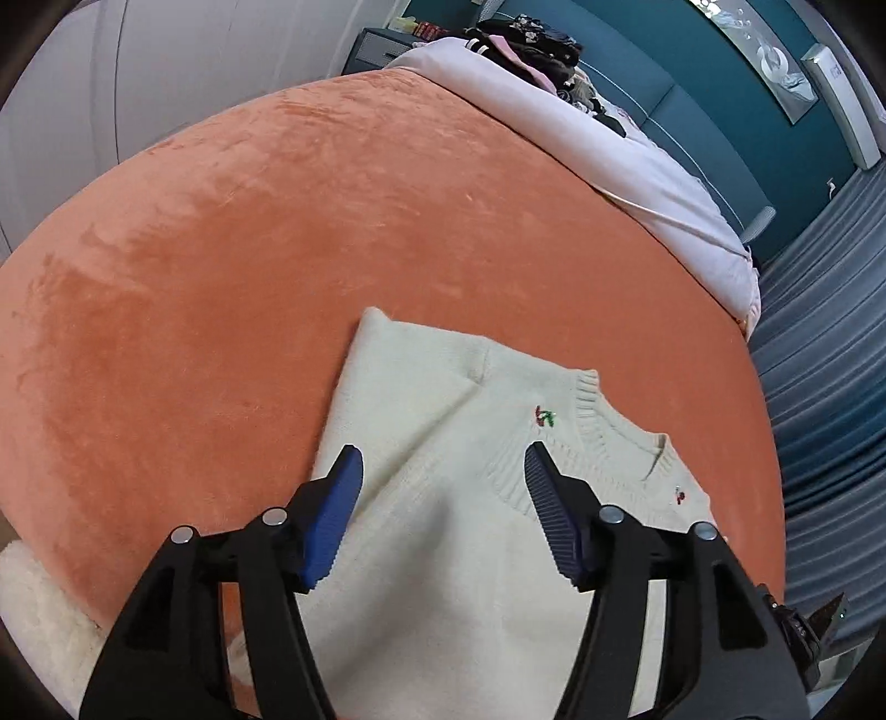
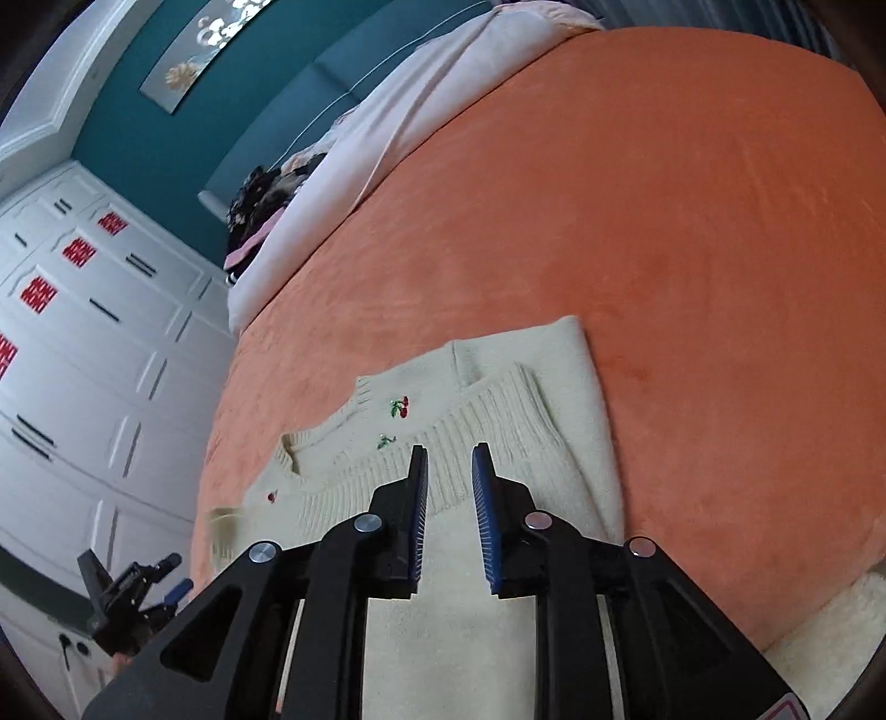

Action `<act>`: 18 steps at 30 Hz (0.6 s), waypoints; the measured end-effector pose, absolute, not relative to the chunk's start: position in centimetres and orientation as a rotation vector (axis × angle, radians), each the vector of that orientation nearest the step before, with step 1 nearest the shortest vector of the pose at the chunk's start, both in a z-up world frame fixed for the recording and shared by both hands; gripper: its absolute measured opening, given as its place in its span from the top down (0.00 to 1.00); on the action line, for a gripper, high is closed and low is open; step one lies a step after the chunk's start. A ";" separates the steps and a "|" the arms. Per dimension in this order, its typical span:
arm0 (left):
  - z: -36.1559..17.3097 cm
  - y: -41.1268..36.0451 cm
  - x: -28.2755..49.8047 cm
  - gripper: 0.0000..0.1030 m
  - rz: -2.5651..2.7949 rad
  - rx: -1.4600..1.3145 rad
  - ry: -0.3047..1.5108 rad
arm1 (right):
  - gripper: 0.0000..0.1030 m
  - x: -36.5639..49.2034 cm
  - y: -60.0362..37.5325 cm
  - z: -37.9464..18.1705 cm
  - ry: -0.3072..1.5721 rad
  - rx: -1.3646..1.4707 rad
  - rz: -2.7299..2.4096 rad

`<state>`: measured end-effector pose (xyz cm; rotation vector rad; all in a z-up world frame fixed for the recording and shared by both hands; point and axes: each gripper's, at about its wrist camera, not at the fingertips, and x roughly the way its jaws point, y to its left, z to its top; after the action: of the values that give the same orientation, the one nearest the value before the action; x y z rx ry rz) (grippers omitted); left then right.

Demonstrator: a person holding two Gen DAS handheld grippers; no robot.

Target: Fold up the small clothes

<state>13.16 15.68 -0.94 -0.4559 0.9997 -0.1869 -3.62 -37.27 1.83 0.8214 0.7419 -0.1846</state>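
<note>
A small cream knitted sweater [image 1: 443,443] with cherry embroidery lies on the orange bed cover [image 1: 249,249], its sleeves folded across the body. My left gripper [image 1: 443,465] hovers over it, jaws wide open and empty. In the right wrist view the same sweater [image 2: 498,421] lies flat, a ribbed sleeve cuff across its chest. My right gripper [image 2: 449,471] is above the sweater, jaws open with a narrow gap, holding nothing. The left gripper also shows in the right wrist view [image 2: 133,598], off the bed edge at lower left.
A pale pink duvet [image 1: 581,138] and a pile of dark clothes [image 1: 531,39] lie at the head of the bed. White wardrobe doors [image 2: 83,332] stand beside the bed. A fluffy white blanket [image 1: 39,609] lies at the near edge.
</note>
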 end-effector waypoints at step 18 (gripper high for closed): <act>-5.1 12.0 17.4 0.89 -0.255 -0.263 1.129 | 0.90 -0.9 -35.1 -1.7 0.975 0.455 -0.237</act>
<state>17.41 11.95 -5.11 -0.2634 1.1286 -0.2546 -0.86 -35.10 -1.69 0.4552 0.9746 -0.2367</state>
